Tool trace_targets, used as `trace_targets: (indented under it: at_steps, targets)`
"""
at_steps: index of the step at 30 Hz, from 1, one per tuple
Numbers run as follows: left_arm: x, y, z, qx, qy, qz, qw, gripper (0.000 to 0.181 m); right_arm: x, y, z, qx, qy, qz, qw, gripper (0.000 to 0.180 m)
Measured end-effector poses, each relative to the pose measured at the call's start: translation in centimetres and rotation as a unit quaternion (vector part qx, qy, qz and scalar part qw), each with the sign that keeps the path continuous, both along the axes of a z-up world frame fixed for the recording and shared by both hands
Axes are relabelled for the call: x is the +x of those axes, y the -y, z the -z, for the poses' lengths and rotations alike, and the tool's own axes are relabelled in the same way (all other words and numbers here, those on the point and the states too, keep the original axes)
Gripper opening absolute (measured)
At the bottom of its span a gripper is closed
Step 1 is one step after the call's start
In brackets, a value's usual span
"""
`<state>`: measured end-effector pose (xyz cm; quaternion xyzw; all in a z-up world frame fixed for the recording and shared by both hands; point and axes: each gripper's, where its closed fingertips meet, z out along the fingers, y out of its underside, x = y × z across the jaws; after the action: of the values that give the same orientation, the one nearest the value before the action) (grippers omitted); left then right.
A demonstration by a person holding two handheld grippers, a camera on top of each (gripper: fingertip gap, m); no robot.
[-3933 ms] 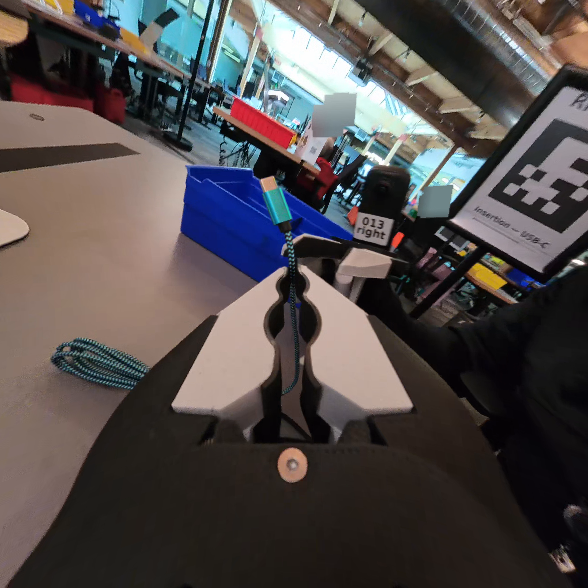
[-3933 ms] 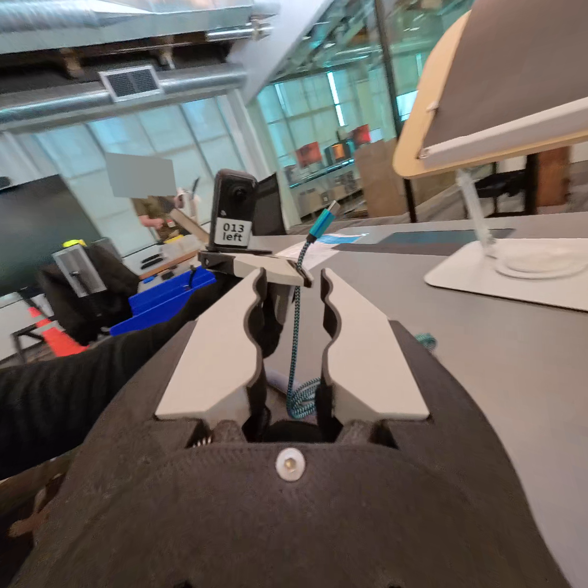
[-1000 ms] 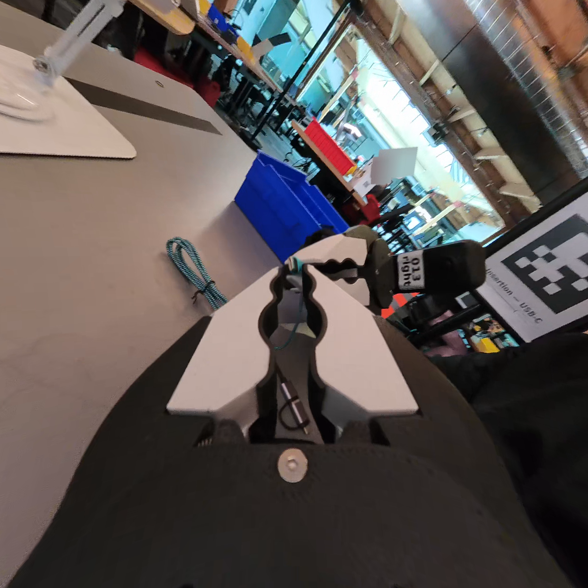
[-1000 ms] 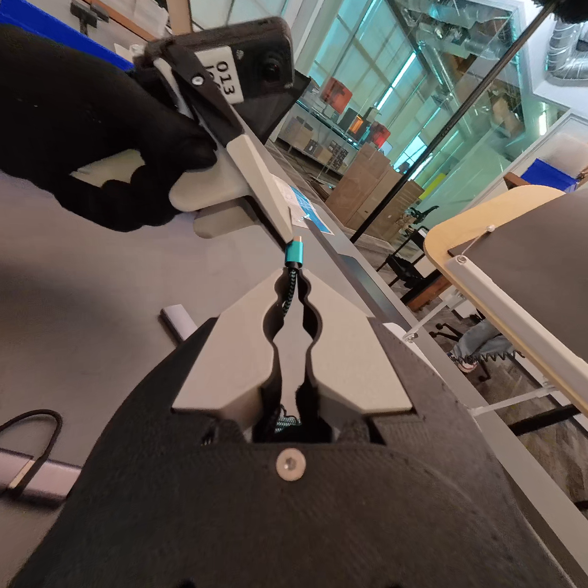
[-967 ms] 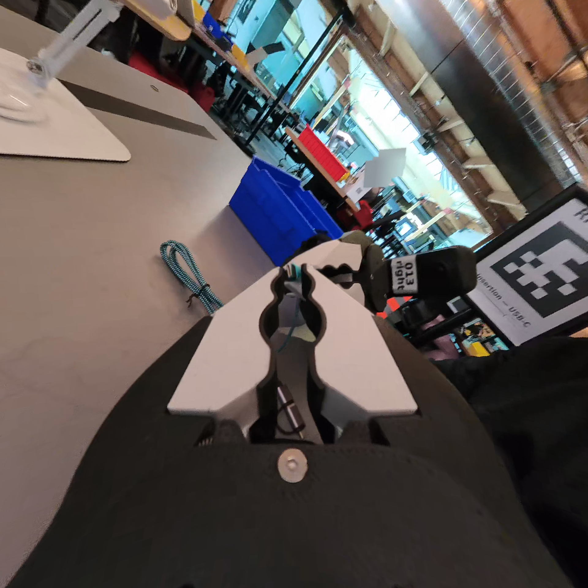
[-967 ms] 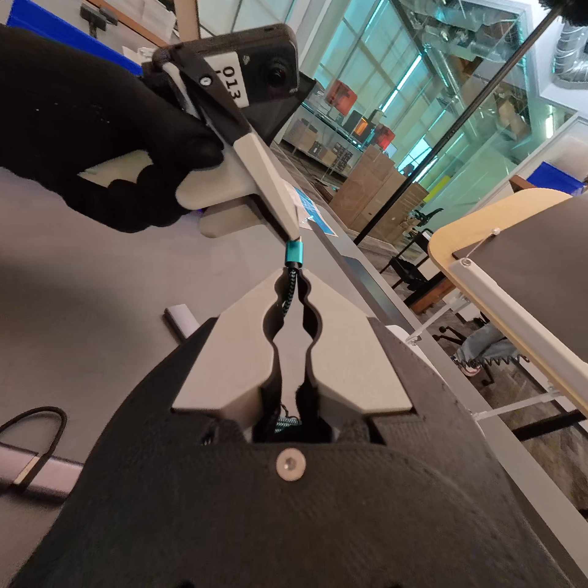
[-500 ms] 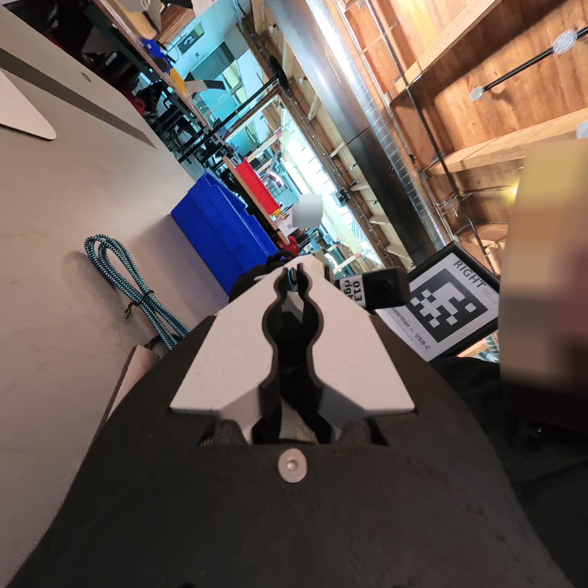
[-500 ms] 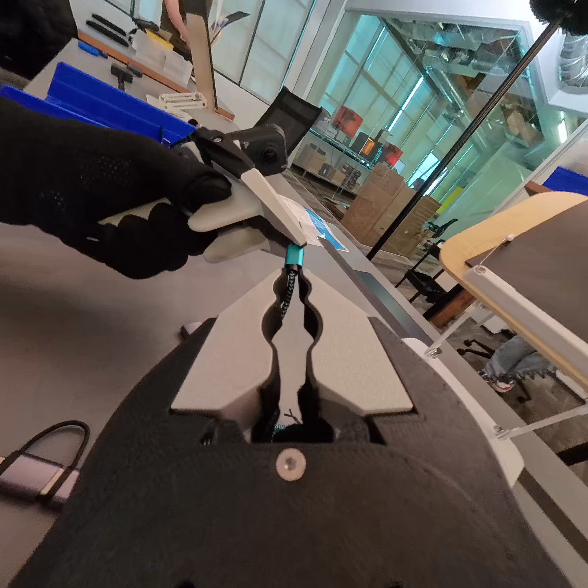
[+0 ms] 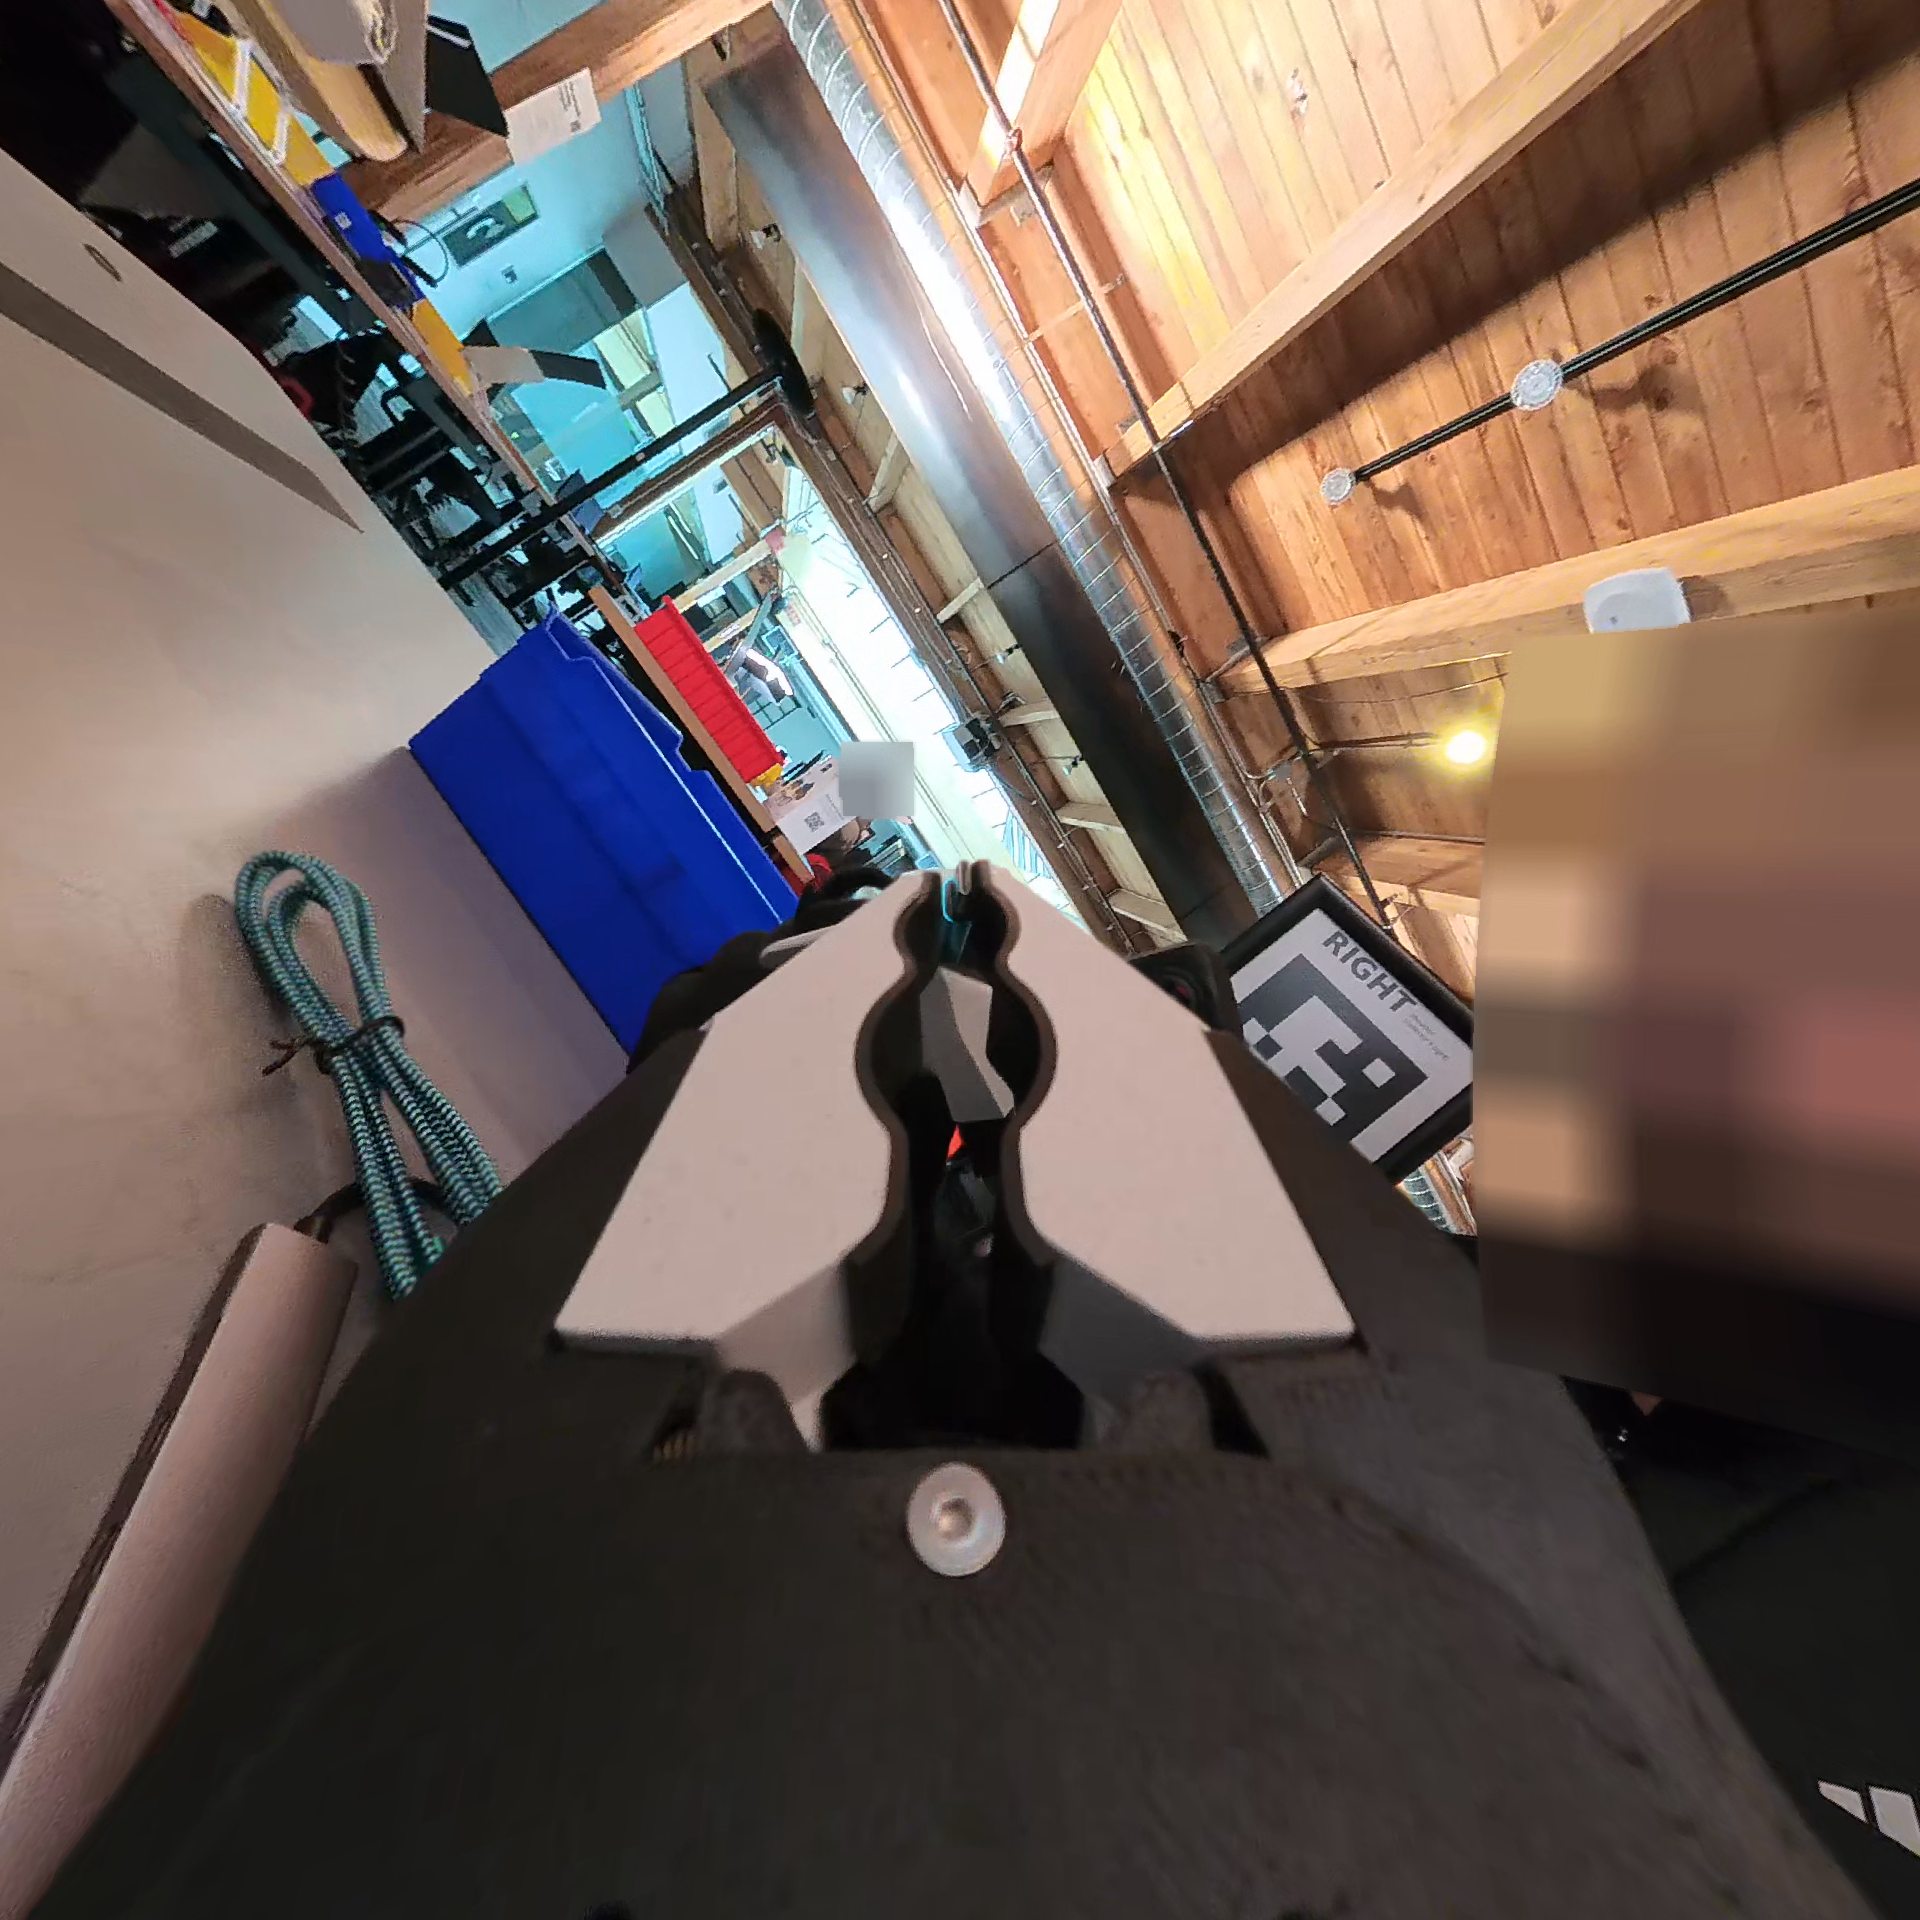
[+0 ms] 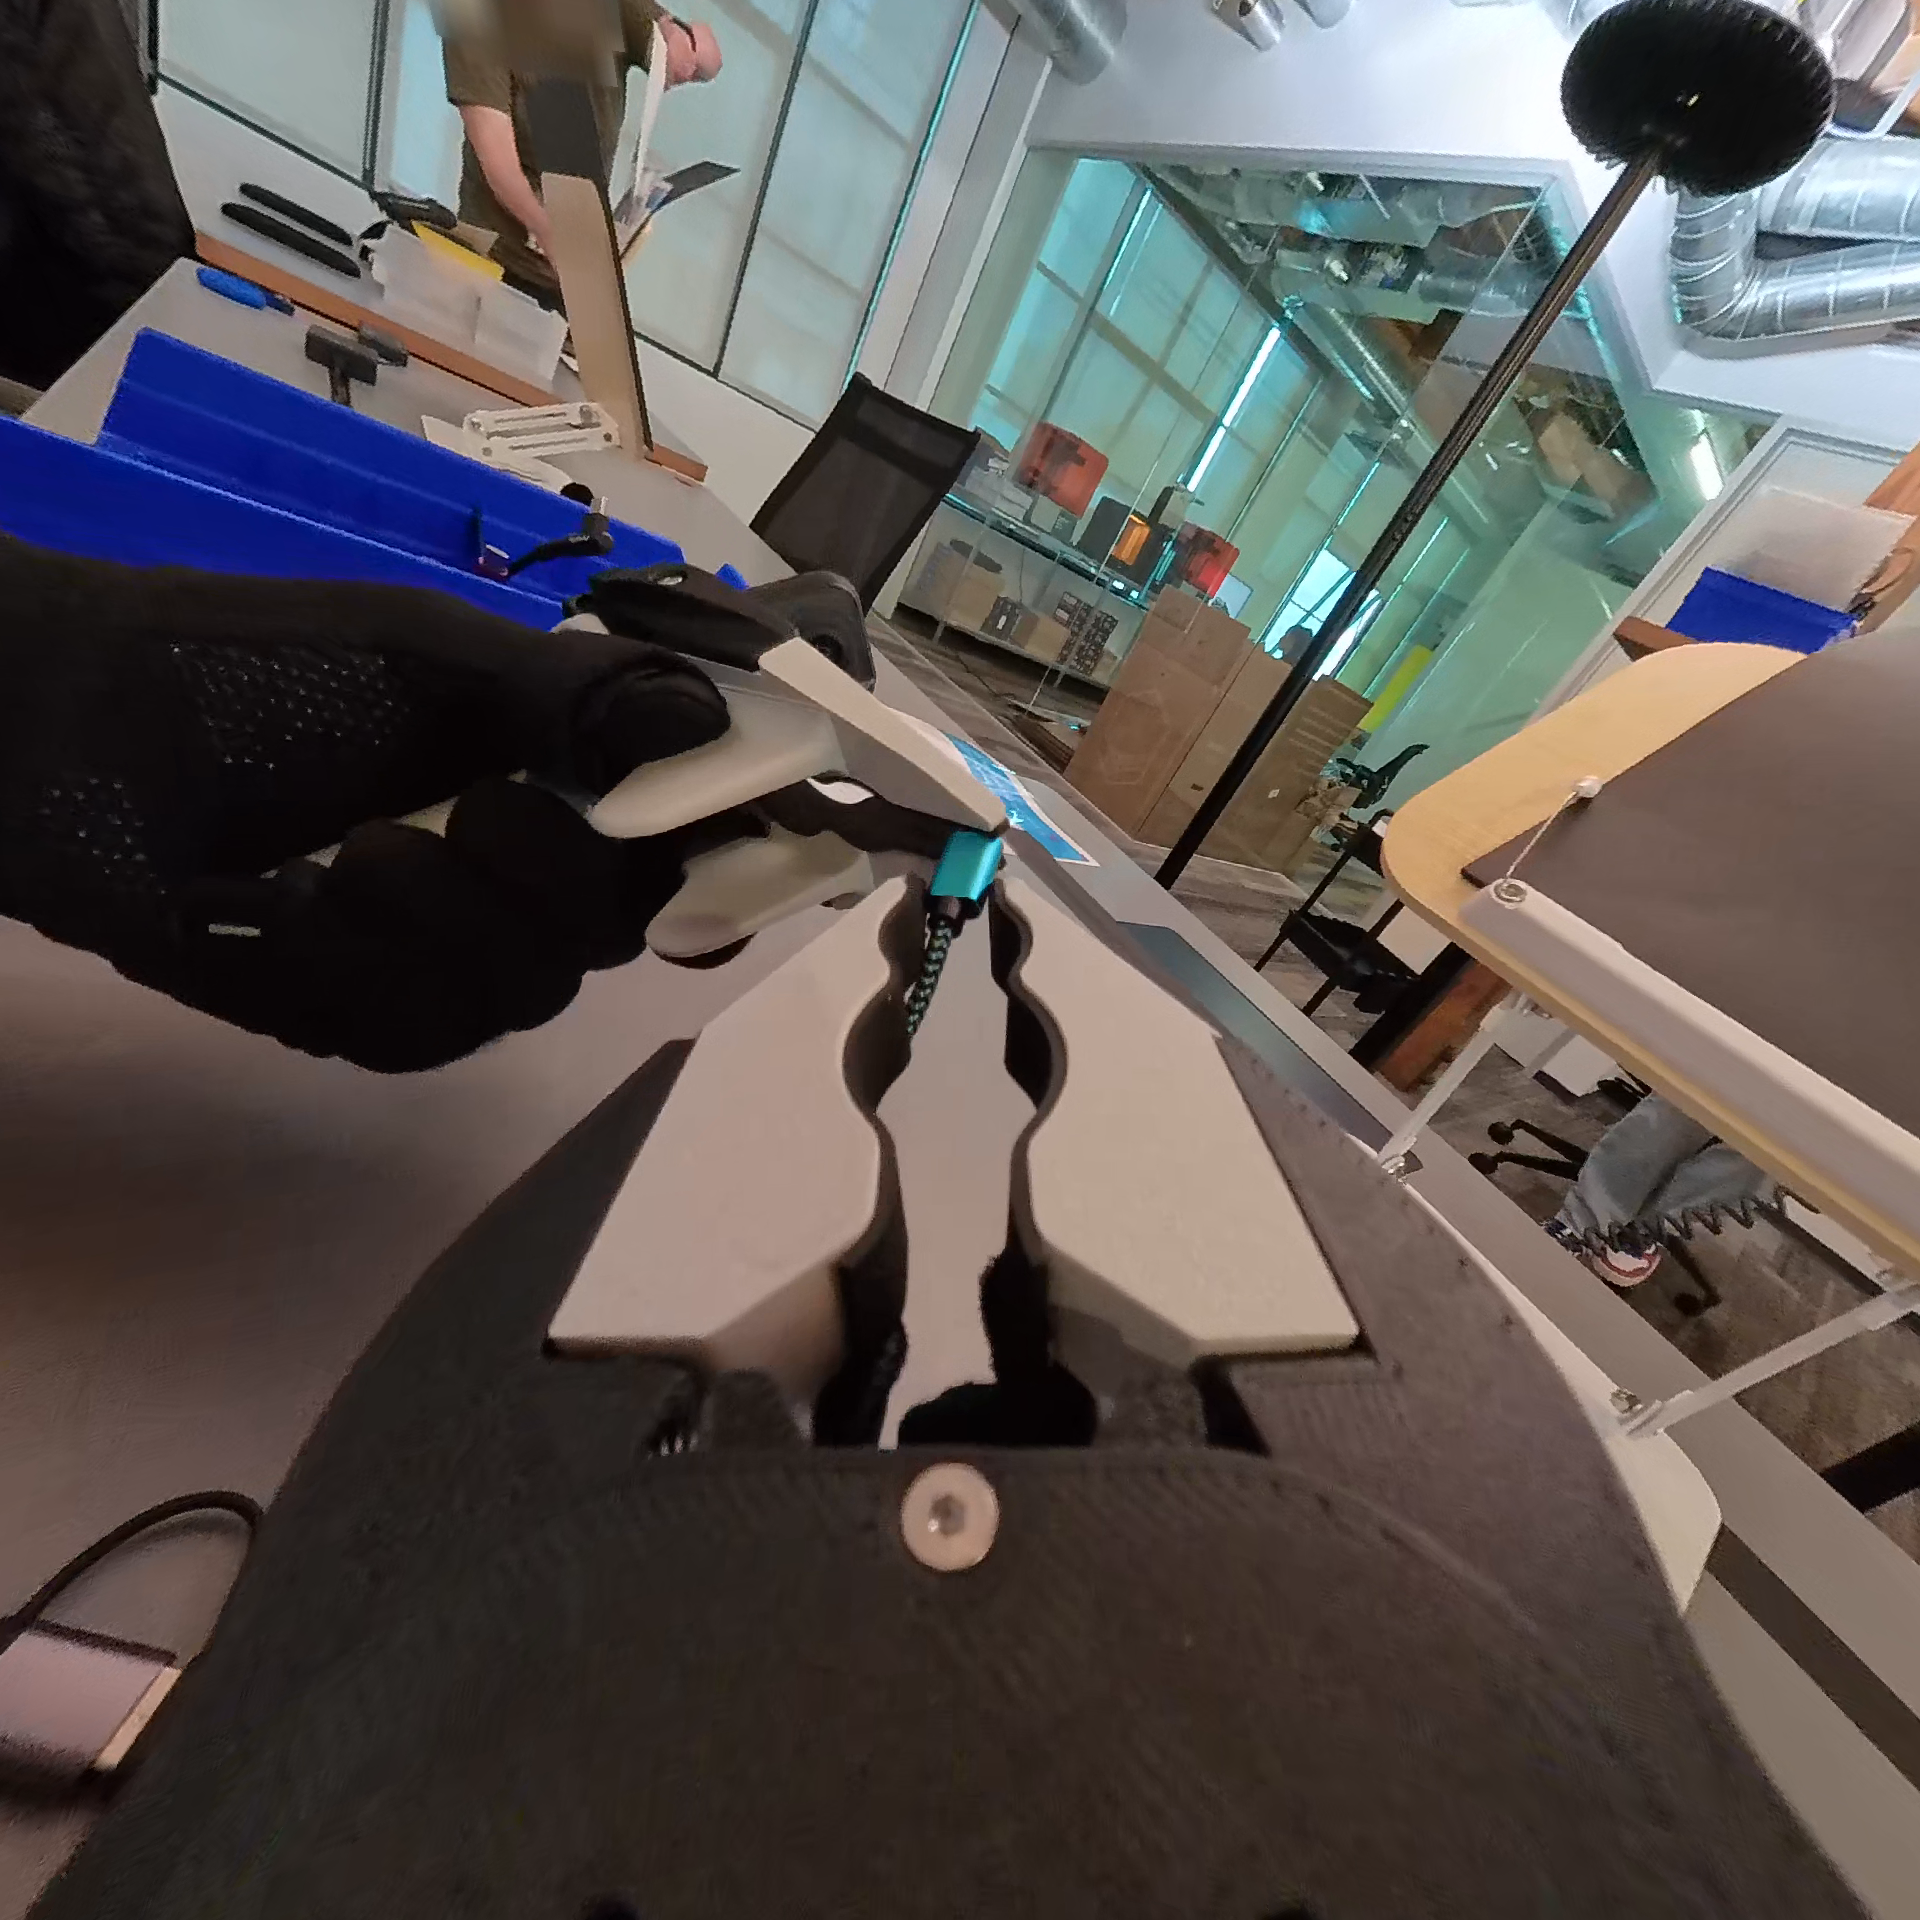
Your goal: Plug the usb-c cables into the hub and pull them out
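Observation:
My right gripper (image 10: 951,899) is shut on a teal braided USB-C cable (image 10: 925,982) just behind its teal plug (image 10: 966,868), which sticks out past the tips. My left gripper (image 10: 982,821), held by a black-gloved hand (image 10: 343,821), meets the plug's front end from the left. In the left wrist view my left gripper (image 9: 956,883) is closed on the teal plug (image 9: 951,914), with a right fingertip (image 9: 961,1060) showing behind. The silver hub (image 10: 73,1704) lies on the grey table at the lower left, with a black lead. Both grippers are above the table.
A second teal cable (image 9: 353,1049) lies coiled and tied on the table (image 9: 156,831) beside a blue bin (image 9: 592,800). A framed marker board (image 9: 1351,1049) stands to the right. A white stand base (image 10: 1652,1496) and a tilted board (image 10: 1662,831) are on the right. Left and right tips are no more than a few centimetres apart. The silver hub (image 10: 73,1704) is about equally far from each gripper, around 20 cm.
The left view has tilted up towards the ceiling. The left gripper has swung lower and closed in on the plug's tip. The right gripper still holds the cable; the plug now leans right.

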<state>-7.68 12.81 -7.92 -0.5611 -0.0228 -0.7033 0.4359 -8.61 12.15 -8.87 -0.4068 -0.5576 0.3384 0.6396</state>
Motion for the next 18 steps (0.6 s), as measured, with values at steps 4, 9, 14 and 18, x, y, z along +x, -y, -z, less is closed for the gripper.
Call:
trace_targets:
  at_steps: [4,9,14,18]
  targets:
    - [0.01,0.1,-0.2,0.009,0.001,-0.001,1.0,0.004,0.12,0.11,-0.29,0.004,-0.004,0.006,1.0,0.009]
    - [-0.17,-0.02,-0.2,0.006,0.016,-0.01,1.0,0.003,-0.03,0.02,-0.25,0.0,-0.008,0.013,1.0,0.01]
    - [-0.08,0.05,-0.58,0.001,0.037,-0.007,0.999,0.003,0.11,0.11,-0.61,0.018,-0.017,0.024,0.999,0.01]
    - [-0.13,0.04,-0.42,0.002,0.041,-0.006,0.999,0.003,0.09,0.14,-0.42,0.022,-0.008,0.028,0.999,0.009]
